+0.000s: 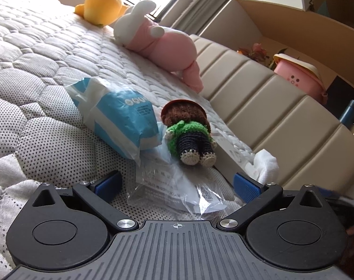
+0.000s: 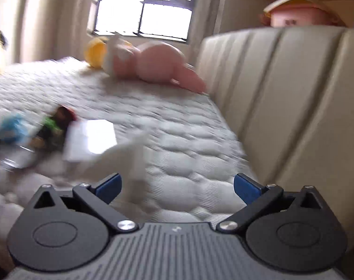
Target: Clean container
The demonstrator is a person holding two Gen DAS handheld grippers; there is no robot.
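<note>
While both claws gape, left gripper [image 1: 177,184] nears crinkly clear wrapper [image 1: 174,189] on quilted mattress [image 1: 48,53].

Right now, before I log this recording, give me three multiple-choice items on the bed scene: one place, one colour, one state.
1. The crocheted doll lies:
A. beside the blue-and-white packet
B. on the shelf
C. under the yellow plush

2. The doll's top is:
A. red
B. green
C. white

3. The left tongs are:
A. shut on the doll
B. shut on a clear plastic bag
C. open

Key: 1 A, packet and doll sit side by side on the mattress; 2 B, green yarn shows; 3 C, blue pads stand wide apart.
</note>
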